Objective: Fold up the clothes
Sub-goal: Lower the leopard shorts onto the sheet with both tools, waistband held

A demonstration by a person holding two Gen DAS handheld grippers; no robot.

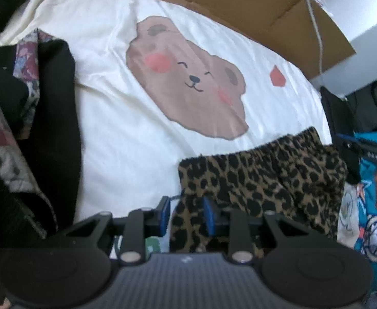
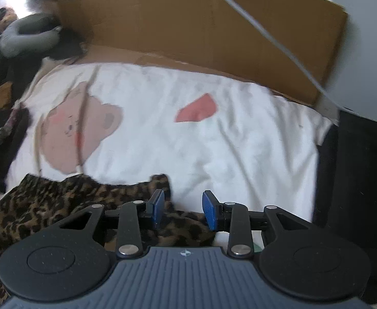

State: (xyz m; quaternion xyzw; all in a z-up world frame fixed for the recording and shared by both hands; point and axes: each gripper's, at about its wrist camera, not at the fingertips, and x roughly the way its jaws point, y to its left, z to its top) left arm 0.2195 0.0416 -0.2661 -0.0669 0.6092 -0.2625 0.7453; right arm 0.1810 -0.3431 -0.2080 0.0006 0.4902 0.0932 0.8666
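Leopard-print garment lies under both parted grippers, left and right.

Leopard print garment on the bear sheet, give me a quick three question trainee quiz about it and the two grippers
1. True or false: the leopard print garment lies on a white sheet printed with a bear.
2. What stands behind the sheet? A) cardboard box B) wooden chair C) metal rack
3. Fill in: cloth shows between the pads of the ___ gripper.

Key: 1 true. 2 A. 3 left; the left gripper is over the garment's edge, the right gripper beside its corner.
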